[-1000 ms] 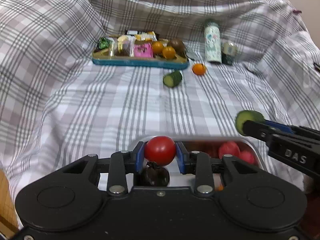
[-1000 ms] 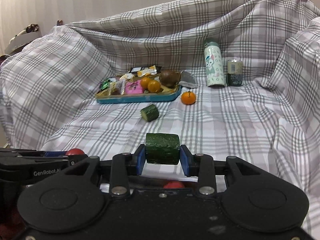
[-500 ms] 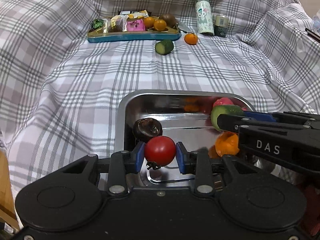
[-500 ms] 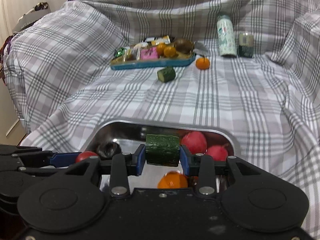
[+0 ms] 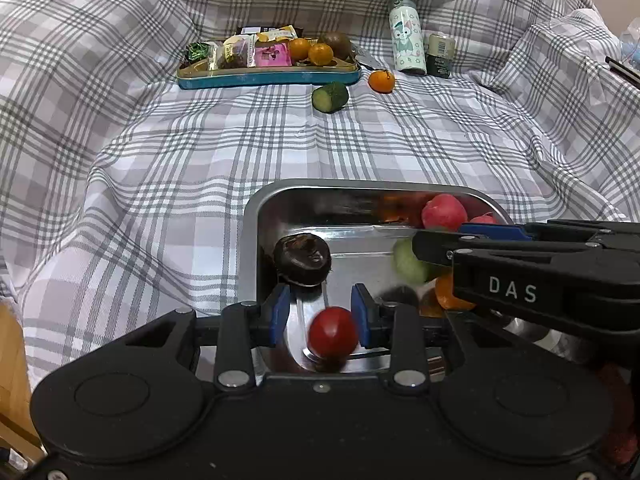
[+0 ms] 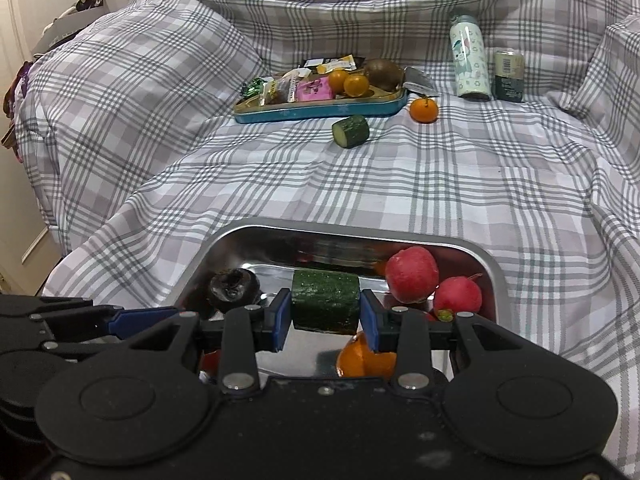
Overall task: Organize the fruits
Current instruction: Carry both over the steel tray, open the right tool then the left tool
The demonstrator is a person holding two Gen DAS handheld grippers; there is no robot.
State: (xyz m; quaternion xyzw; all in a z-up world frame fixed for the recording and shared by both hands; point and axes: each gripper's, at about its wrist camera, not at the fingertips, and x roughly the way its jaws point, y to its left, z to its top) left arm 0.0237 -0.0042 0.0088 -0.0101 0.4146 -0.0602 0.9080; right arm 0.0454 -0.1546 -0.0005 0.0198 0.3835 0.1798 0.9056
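your left claw point(image 5: 320, 311) is open above the tomato point(image 5: 332, 332); lower the right claw point(image 6: 325, 312), gripping the cucumber piece point(image 6: 325, 298), deeper into the tray point(image 6: 340, 230).

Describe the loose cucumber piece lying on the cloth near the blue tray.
The cucumber piece is a short stub with dark green, bumpy skin and a pale green cut end turned toward the camera. It lies on its side on the plaid cloth, just in front of the blue tray and beside the small orange, apart from both. Only the cloth touches it.
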